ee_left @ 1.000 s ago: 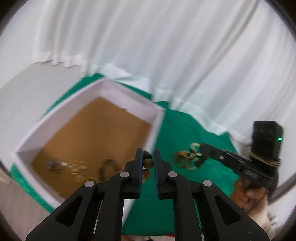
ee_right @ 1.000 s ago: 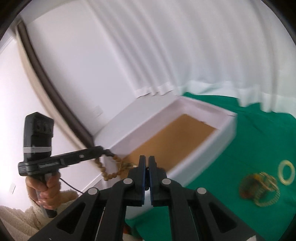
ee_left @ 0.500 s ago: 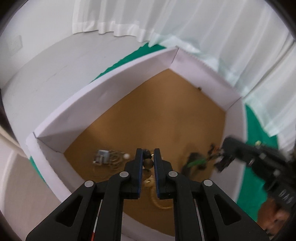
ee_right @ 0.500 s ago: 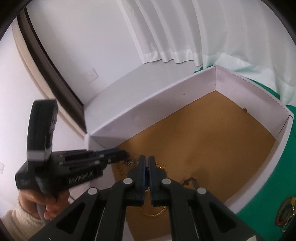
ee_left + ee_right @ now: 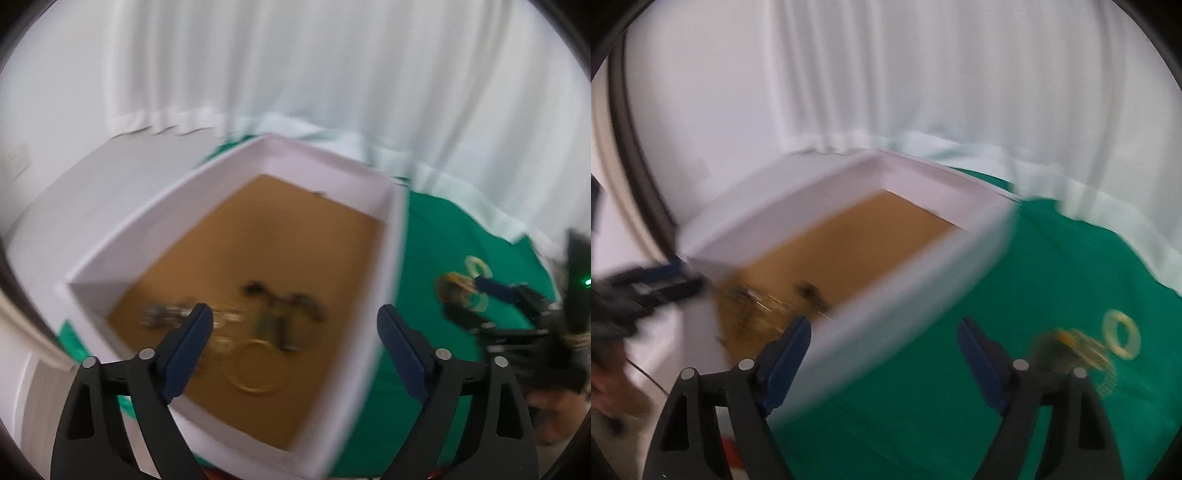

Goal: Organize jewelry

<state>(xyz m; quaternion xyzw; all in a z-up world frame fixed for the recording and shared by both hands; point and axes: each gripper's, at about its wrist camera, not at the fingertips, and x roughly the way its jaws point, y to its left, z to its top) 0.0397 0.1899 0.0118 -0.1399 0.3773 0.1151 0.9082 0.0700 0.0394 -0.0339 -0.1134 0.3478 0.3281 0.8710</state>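
While both frames are blurred, my left gripper (image 5: pixel 291 332) is spread wide w/ nothing between its fingers, at the bottom of the left wrist frame over the white box (image 5: pixel 388 280). Inside on the brown floor, lower centre: a gold bangle (image 5: pixel 255 367), dark tangled pieces (image 5: pixel 284 310) & more jewelry I can't make out. My right gripper (image 5: pixel 884 350) is spread wide too, empty, over the box's near wall & green cloth (image 5: pixel 1052 280). At right of that frame on the cloth: a pale ring (image 5: pixel 1121 338) just beside a gold jewelry pile (image 5: pixel 1075 350).
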